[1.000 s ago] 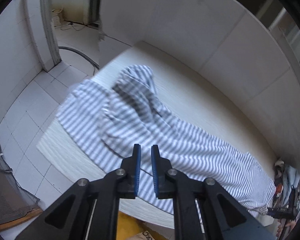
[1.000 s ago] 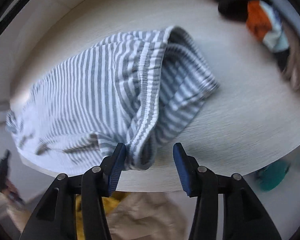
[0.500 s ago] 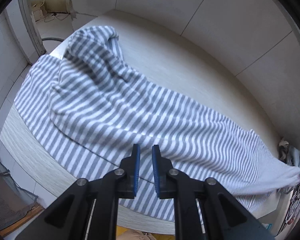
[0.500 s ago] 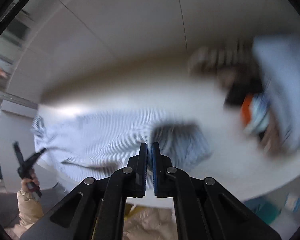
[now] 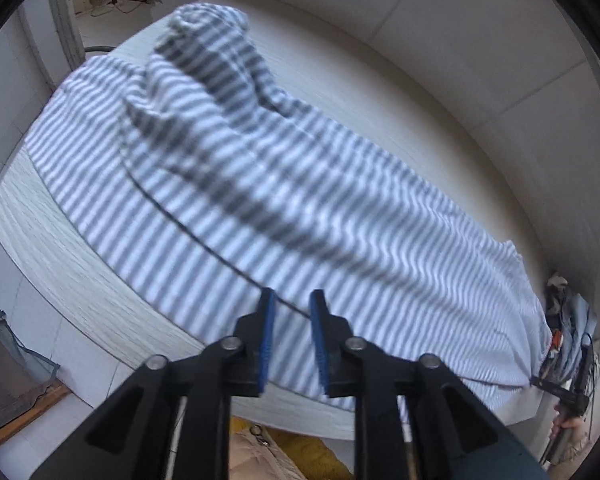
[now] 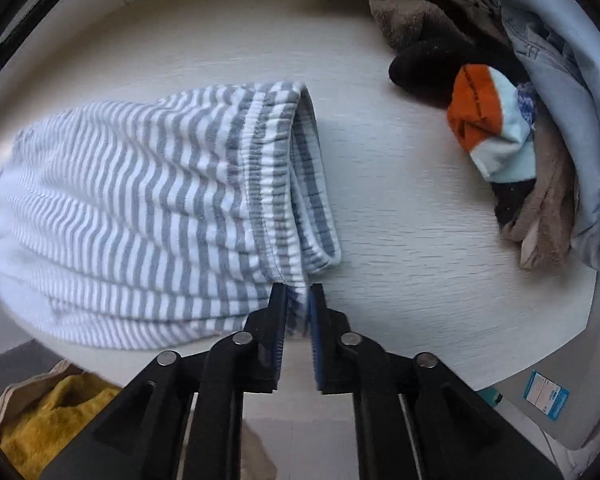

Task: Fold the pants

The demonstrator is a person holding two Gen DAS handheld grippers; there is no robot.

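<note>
Grey and white striped pants (image 5: 300,184) lie stretched along a white table (image 5: 60,248), the leg ends bunched at the far left. My left gripper (image 5: 291,300) hovers over the near edge of the legs. Its jaws are opening a little and nothing is pressed between them. In the right wrist view the elastic waistband (image 6: 268,168) faces right. My right gripper (image 6: 298,296) points straight down at the waistband's near corner, with that fabric filling the narrow gap between its jaws, which are opening. In the left wrist view the pants taper to the right gripper (image 5: 560,394).
A pile of clothes (image 6: 540,120) with an orange and light blue garment (image 6: 484,120) crowds the table's right end. A yellow cloth (image 6: 48,412) lies below the front edge. A wall runs close behind the table (image 6: 420,240). Tiled floor lies to the left.
The left gripper sank closer to the pants and its jaws parted slightly. The right gripper closed from wide open, swung in a blur, and now holds waistband fabric. The pants lie pulled out longer.
</note>
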